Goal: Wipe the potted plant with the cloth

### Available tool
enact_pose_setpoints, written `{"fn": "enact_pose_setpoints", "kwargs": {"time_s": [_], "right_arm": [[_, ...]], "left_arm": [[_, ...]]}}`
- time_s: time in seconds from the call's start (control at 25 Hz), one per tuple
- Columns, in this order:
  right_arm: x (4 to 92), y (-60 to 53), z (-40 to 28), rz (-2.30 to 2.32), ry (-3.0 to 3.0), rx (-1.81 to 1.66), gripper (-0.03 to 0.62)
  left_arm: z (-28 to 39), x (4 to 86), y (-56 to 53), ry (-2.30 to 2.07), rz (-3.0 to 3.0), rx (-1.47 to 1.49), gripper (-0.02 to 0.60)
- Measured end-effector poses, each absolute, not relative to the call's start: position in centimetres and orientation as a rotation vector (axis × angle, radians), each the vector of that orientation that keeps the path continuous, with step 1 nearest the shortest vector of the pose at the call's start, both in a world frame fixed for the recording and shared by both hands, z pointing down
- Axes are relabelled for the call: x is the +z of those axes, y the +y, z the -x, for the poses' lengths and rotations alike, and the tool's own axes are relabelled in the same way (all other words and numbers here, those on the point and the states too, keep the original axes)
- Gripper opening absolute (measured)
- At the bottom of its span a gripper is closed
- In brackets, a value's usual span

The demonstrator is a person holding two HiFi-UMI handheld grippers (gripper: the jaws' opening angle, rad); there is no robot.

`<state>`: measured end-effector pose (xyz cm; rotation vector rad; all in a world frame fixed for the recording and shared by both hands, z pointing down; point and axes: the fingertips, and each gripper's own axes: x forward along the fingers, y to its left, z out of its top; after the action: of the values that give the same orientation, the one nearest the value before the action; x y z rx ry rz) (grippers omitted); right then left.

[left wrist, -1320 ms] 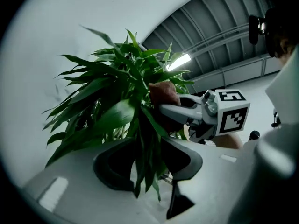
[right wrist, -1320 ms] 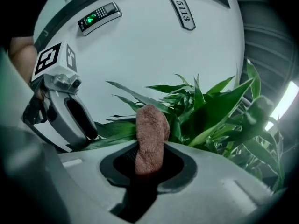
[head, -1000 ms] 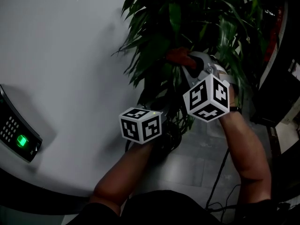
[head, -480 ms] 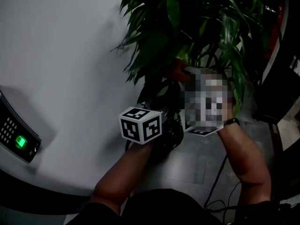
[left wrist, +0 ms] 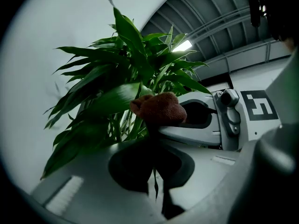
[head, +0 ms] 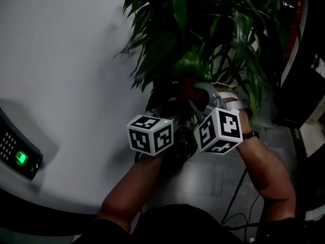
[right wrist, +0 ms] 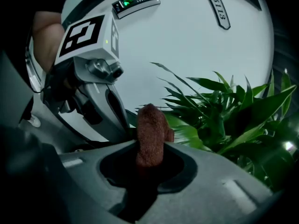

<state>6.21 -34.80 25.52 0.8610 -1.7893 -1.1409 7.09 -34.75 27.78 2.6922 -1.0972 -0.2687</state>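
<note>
The potted plant (head: 203,29) has long dark green leaves and fills the top of the head view. My left gripper (left wrist: 156,171) is shut on the thin tip of one leaf (left wrist: 155,186), which runs up from its jaws. A brown cloth (right wrist: 150,136) stands out of my right gripper (right wrist: 149,171), which is shut on it. In the left gripper view the cloth (left wrist: 159,108) presses against a broad leaf (left wrist: 112,99) just above the left jaws. Both grippers sit close together under the foliage, the marker cube of the left (head: 151,134) beside that of the right (head: 219,130).
A curved white wall (head: 66,60) lies left of the plant, with a keypad panel (head: 20,156) showing a green light. A black cable (head: 236,192) runs over the grey floor tiles. Dark furniture (head: 304,100) stands at the right.
My right gripper has come down with the cloth along the leaves, ending close beside the left gripper. The left gripper has stayed where it was.
</note>
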Motion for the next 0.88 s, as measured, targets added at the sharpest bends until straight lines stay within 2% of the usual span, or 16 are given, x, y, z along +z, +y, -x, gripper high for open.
{"fn": "enact_pose_setpoints", "kwargs": {"time_s": [0.4,0.88], "right_arm": [[27.6,-33.2,-6.3,-0.714,-1.863,-0.973,0.072],[19.9,-31.9,-6.1,-0.963,-1.819,-1.216,0.072]], "left_arm": [[-7.2,27.9,-34.8,-1.114,-2.718,-0.238,0.018],[-6.5,27.4,-35.0,-1.118,-2.728,-0.259,0.018]]}}
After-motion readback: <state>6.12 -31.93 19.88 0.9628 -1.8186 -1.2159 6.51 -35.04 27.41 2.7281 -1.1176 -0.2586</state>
